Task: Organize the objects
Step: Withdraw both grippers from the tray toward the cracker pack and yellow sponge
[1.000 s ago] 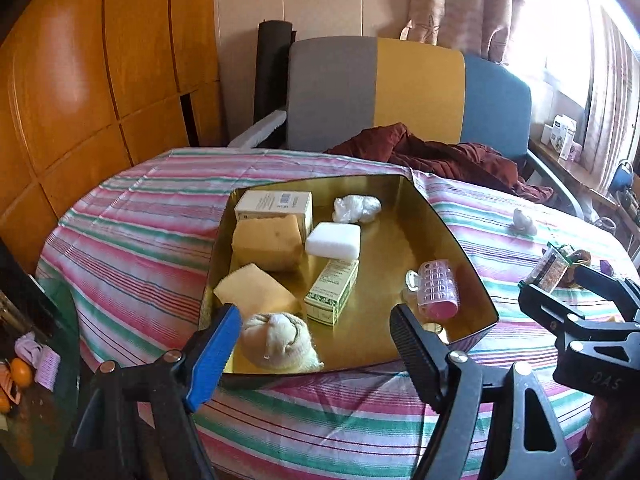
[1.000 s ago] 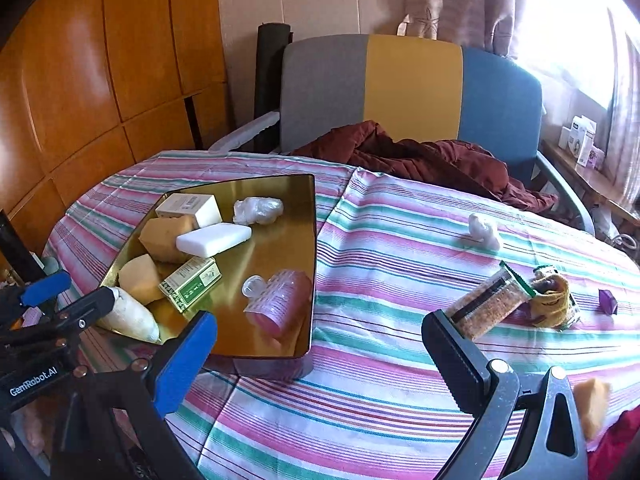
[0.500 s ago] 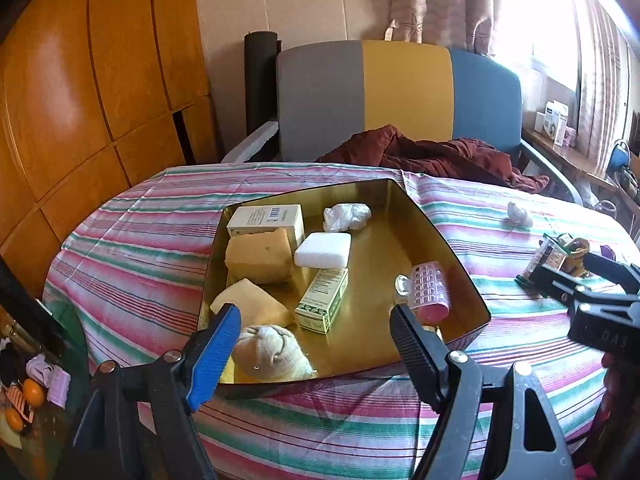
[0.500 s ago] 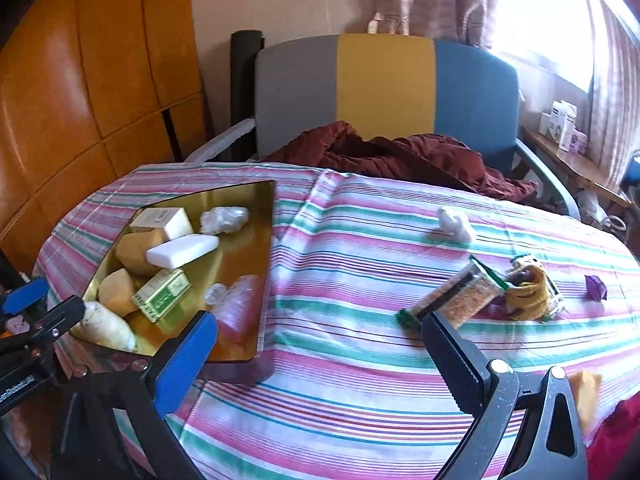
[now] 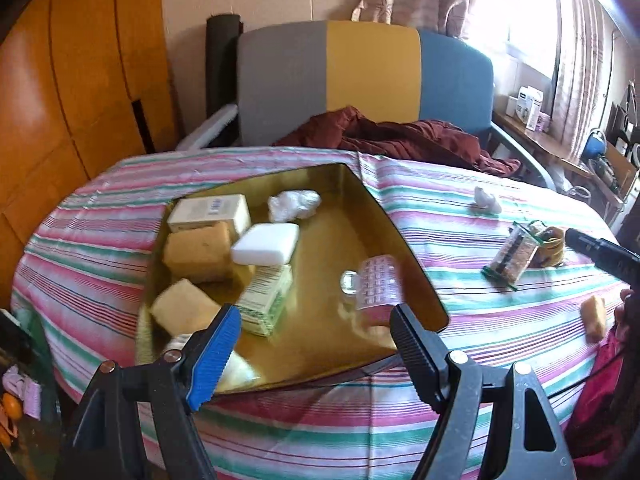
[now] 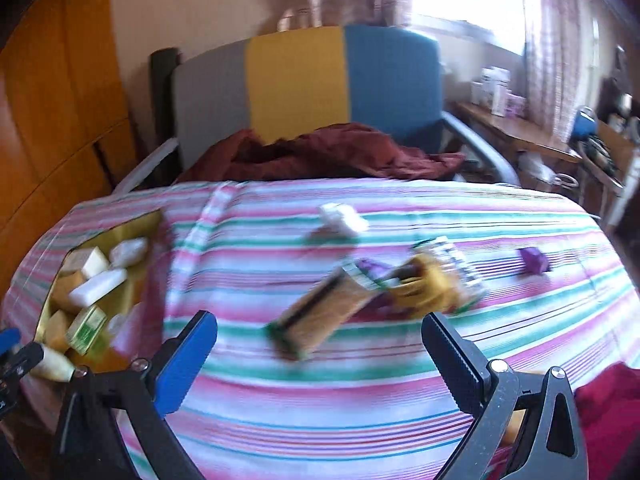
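At the left, the gold tray is seen already loaded with sponges, small boxes, a white block and a pink roller. The left gripper is held above its near rim, jaws spread wide with nothing between them. A careless dip there could knock the green box or nudge the tray across the striped cloth.

To the right, the loose items are found out on the cloth: a clear snack packet leaning against a yellow bundle, with a purple piece further right. The right gripper is poised over the packet, also spread and empty. The packet is judged slippery; if pinched at one end, it may swing, drop, or drag the bundle along.
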